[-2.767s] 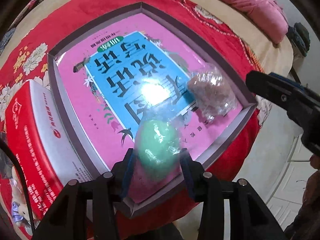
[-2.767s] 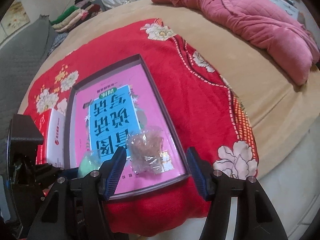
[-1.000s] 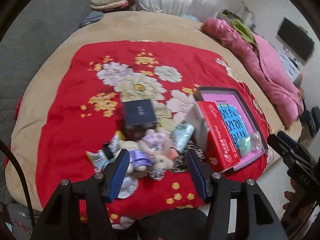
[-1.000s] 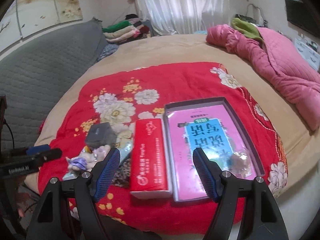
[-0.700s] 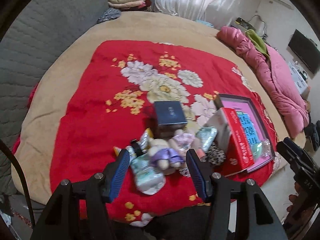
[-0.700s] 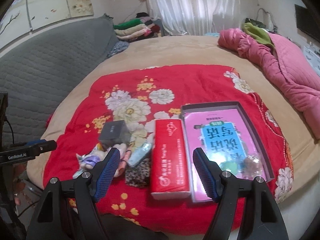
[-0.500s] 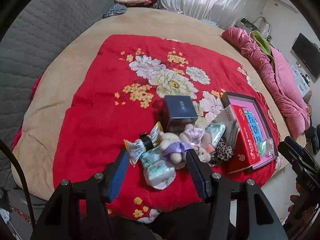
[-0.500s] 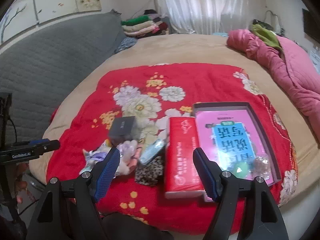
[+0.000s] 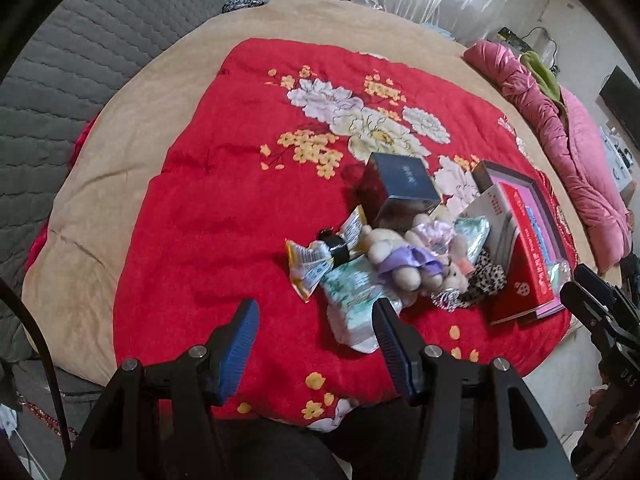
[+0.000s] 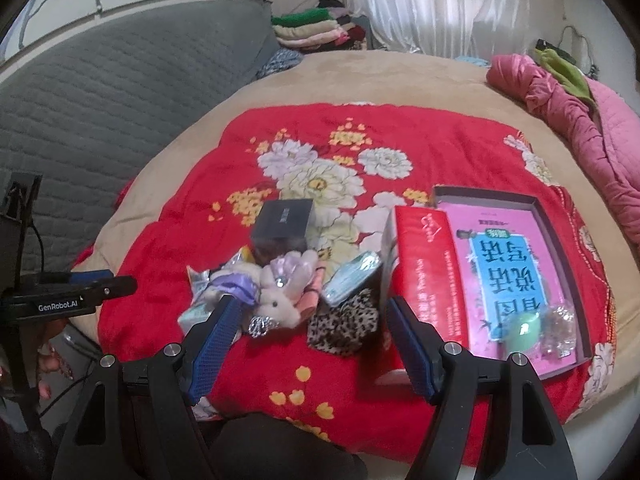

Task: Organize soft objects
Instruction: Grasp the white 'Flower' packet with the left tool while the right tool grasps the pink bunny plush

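Observation:
A pile of soft things lies on the red floral blanket [image 9: 224, 200]: a plush rabbit in purple [image 10: 276, 292], also in the left wrist view [image 9: 404, 260], a leopard-print pouch [image 10: 346, 326], tissue packs [image 9: 356, 300] and a snack wrapper [image 9: 310, 262]. A green ball [image 10: 520, 330] and a clear bagged item [image 10: 560, 328] lie in the pink-lined box [image 10: 552, 216]. My left gripper [image 9: 314, 336] is open and empty, above the blanket left of the pile. My right gripper [image 10: 308, 332] is open and empty, above the pile.
A red tissue carton [image 10: 424, 264] stands between pile and box. A dark square box [image 10: 284, 220] sits behind the pile. A pink quilt [image 10: 576, 120] lies at the right, a grey padded headboard [image 10: 100, 92] at the left. The bed edge runs close below both grippers.
The left gripper let go of the green ball in the pink-lined box. Both grippers then pulled back and swung left toward the pile, which now sits right of the left gripper.

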